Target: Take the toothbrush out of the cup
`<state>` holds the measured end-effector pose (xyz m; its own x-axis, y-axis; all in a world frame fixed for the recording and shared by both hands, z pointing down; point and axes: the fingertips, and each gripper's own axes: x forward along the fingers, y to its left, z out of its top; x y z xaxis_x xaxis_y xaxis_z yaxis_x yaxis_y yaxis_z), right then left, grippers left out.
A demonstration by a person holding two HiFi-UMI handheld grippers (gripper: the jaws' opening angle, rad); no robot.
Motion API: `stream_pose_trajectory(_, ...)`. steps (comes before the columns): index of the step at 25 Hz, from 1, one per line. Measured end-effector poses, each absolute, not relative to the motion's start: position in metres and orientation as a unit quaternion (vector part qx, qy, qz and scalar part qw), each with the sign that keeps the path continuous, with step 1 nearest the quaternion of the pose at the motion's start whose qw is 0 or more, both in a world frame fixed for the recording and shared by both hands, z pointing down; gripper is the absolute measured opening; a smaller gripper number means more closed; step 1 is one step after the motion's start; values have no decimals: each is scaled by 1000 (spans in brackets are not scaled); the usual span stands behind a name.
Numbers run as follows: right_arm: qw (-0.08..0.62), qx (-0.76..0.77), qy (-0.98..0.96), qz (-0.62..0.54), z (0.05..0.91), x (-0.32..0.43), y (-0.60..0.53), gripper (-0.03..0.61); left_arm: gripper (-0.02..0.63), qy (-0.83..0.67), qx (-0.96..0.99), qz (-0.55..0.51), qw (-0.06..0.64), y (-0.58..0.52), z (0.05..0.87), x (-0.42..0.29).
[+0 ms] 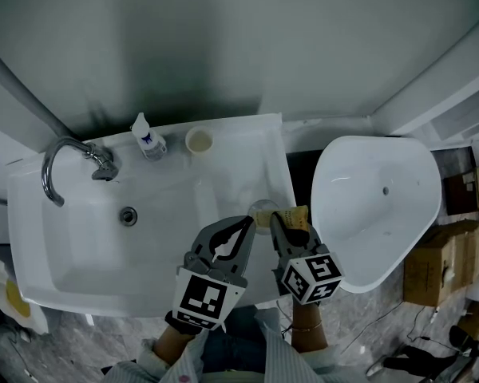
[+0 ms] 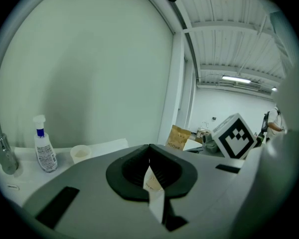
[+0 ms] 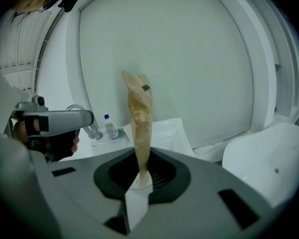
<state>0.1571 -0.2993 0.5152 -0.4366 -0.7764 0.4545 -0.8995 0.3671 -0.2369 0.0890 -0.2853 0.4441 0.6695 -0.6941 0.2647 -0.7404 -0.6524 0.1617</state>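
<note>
My right hand-held gripper [image 1: 292, 223] was closed on the toothbrush [image 1: 295, 213], which was enclosed in a tan paper sleeve [image 3: 139, 118]. In the right gripper view the sleeve rose straight out of the clamped jaws. Its long axis ran along the jaw line, roughly upright, and its lower end was pinched at the seam.

In the head view the toothbrush lay just to the right of the clear cup [image 1: 263, 209], which stood at the front right of the sink [image 1: 32, 214]. I judged the sleeve to be out of the cup, but I could not tell whether the two were touching.

My left hand-held gripper [image 1: 227, 242] had its jaws together. Only a pale strip showed at the seam, and I could not identify it as a held item. This gripper sat just left of the cup.

The right hand-held gripper was the one in possession of the toothbrush. By my judgement, the coming move called for drawing the toothbrush away along its long axis, up and clear of the cup.

Limits of observation:
- The brush itself was concealed by the sleeve.
- The cup's near side was covered by both grippers.
- The cup appeared in neither gripper view.
- The small cup [image 1: 199, 140] and the bottle [image 1: 146, 136] stood well apart, at the rear of the sink.
</note>
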Motion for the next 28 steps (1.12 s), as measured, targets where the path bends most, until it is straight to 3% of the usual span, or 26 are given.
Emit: stream_pose_trajectory(28,77,574,-797,169,442,166,-273,47,17,-373,922,75,78,-254,400,69)
